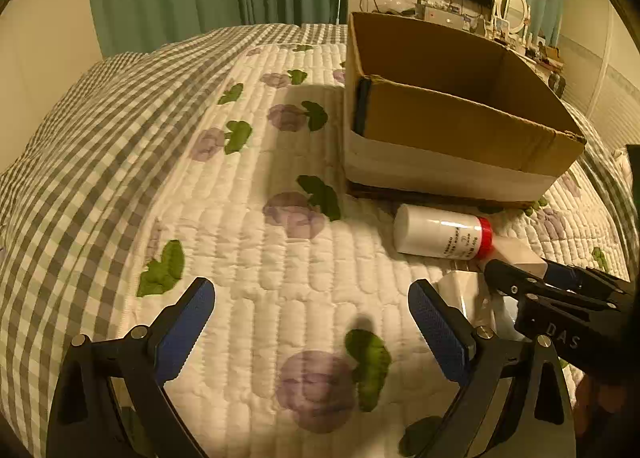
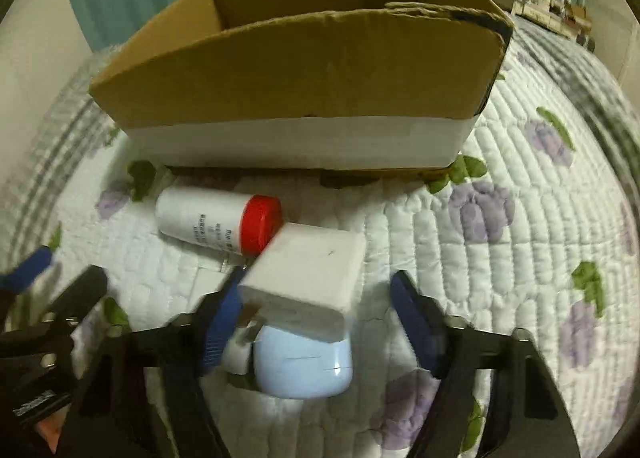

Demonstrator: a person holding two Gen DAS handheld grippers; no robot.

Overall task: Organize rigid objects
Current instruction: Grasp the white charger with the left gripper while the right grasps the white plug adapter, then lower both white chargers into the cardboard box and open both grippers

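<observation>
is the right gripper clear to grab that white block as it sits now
Probably yes. The right gripper is open, with the white block between its fingers, nothing in front. The block rests on a pale blue case, so it may shift.

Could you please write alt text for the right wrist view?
An open right hand-held gripper reaches around a white block resting on a pale blue case. Behind lie a red-capped white bottle on its side and a cardboard box, all on a floral quilt.

From the left we look low across the bed (image 1: 280,185); from the right, closer; both face the box (image 1: 460,125) (image 2: 304,89).
</observation>
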